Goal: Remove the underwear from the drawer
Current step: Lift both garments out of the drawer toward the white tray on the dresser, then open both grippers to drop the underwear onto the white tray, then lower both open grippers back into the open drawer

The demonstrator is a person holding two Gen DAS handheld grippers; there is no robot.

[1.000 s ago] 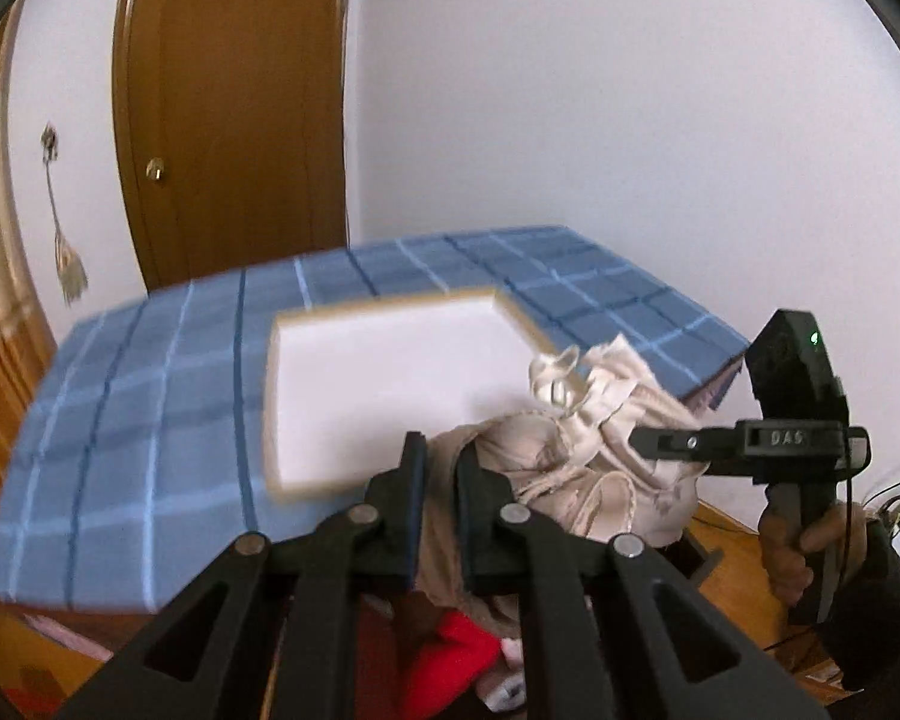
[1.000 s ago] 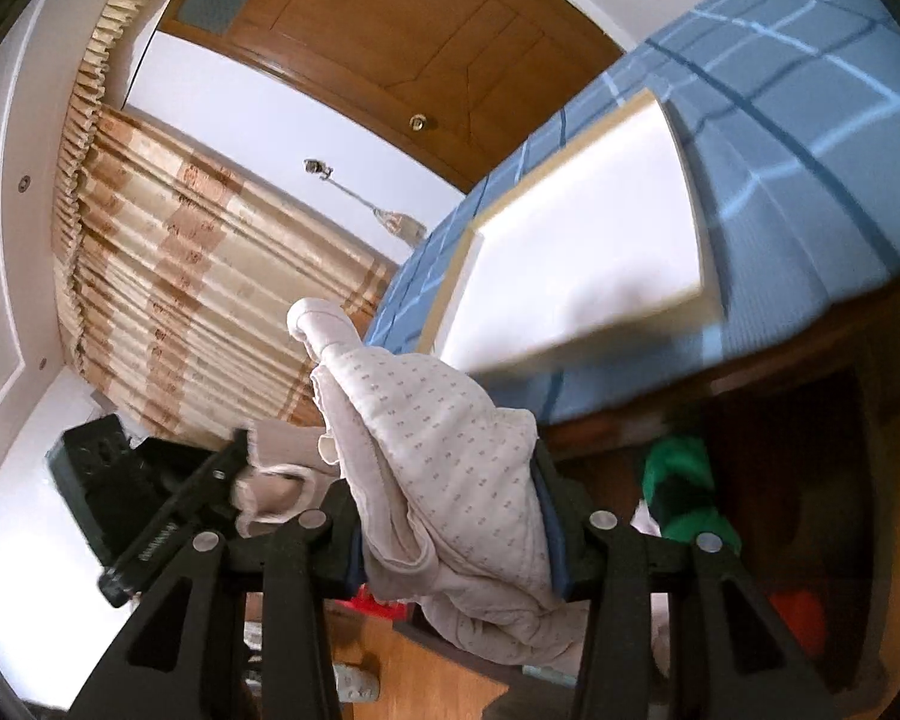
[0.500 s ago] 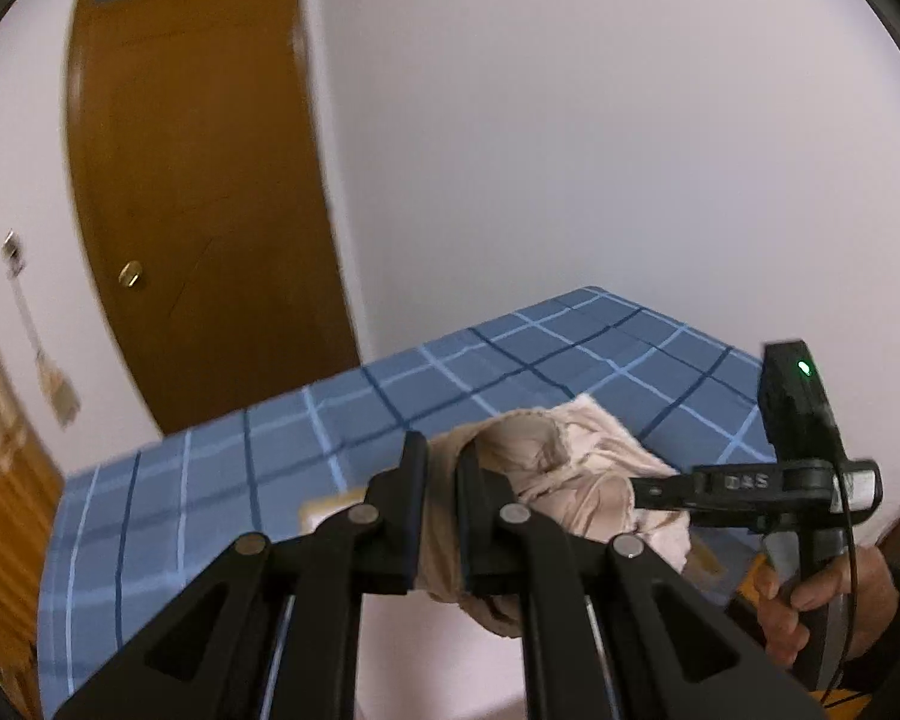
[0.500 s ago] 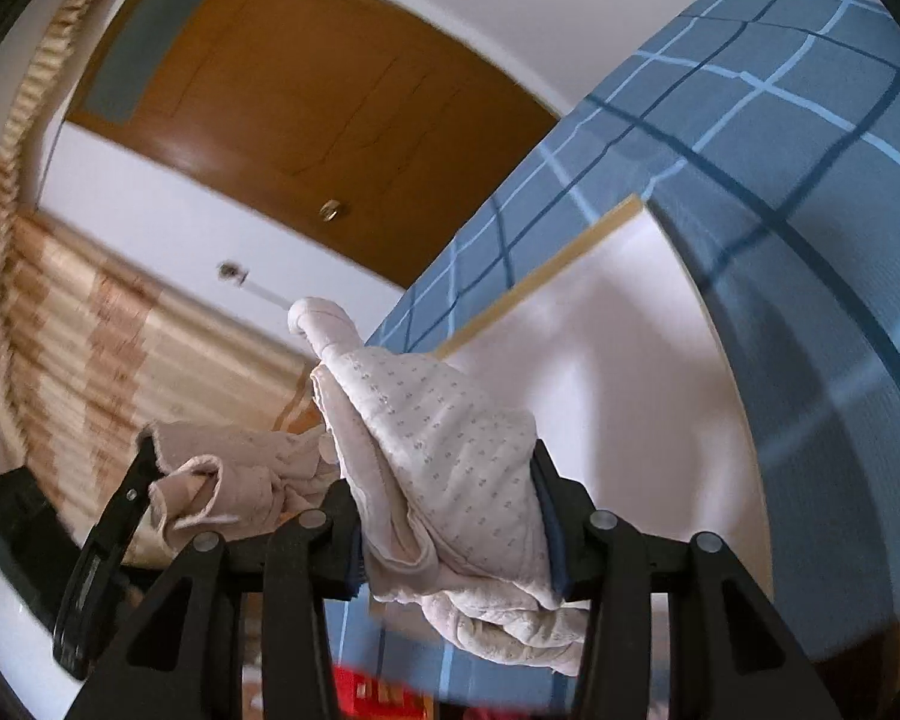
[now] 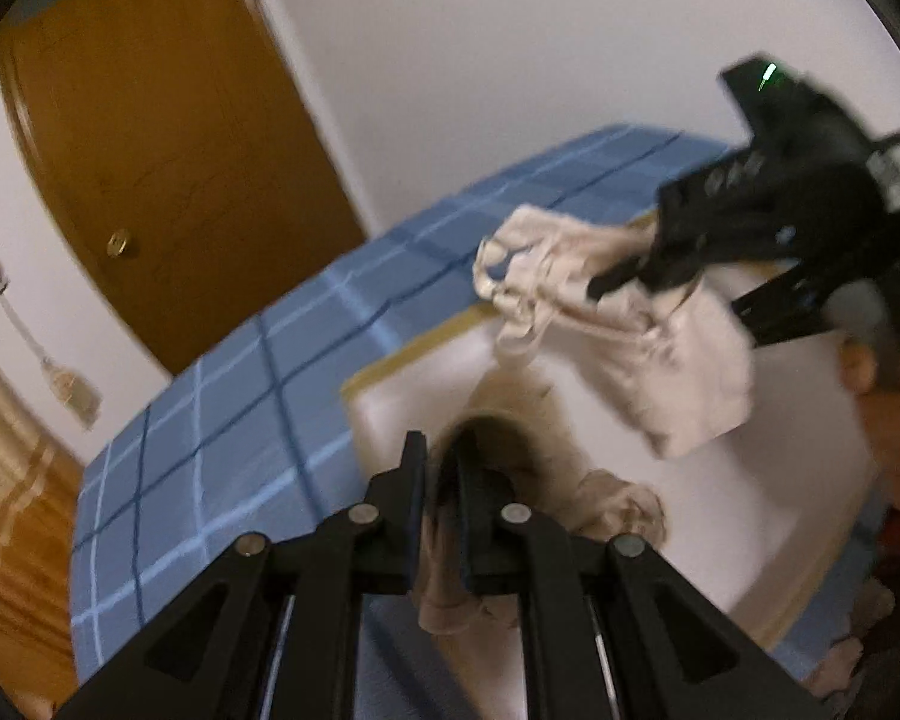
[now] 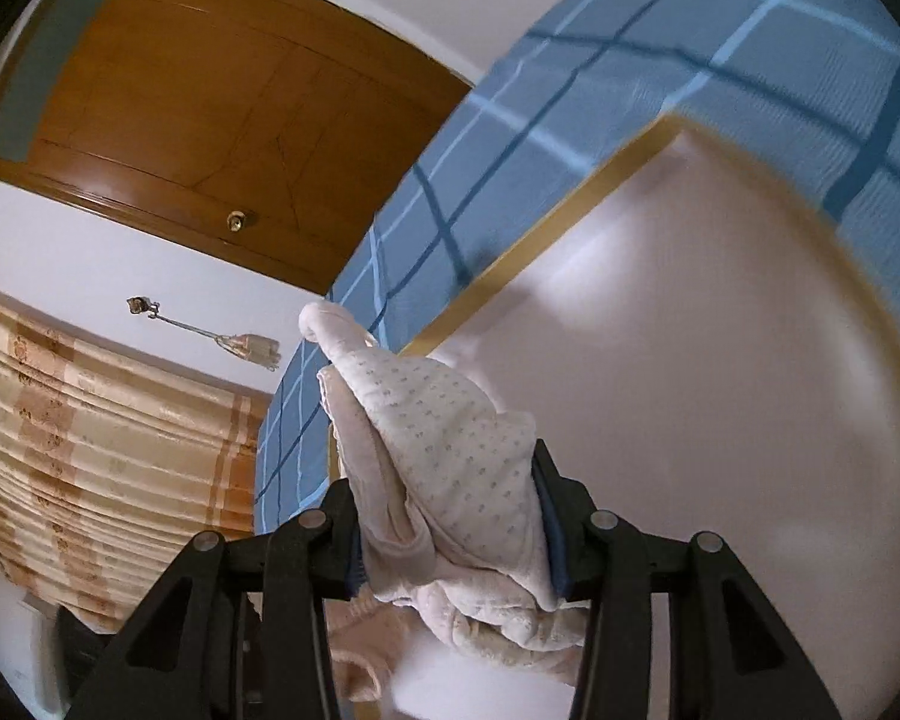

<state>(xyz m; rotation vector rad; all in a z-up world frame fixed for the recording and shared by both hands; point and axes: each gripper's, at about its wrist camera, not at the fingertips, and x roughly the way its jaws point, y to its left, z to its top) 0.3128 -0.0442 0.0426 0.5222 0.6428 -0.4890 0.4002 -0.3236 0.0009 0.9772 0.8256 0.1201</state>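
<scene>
Underwear [image 6: 450, 468], beige, is pinched in both tools over the white tray [image 6: 720, 390] on the bed [image 5: 222, 420]. Left tool [image 5: 444, 516] is pressed tight; right tool [image 6: 444, 516], now above the tray instead of the drawer, is easing open: delivery is near.

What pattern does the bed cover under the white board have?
Blue bed cover with a check of light and dark blue lines; the right wrist view shows it best.

Bunched beige dotted underwear [image 6: 450, 480], held aloft above white tray [image 6: 720, 420]
</scene>
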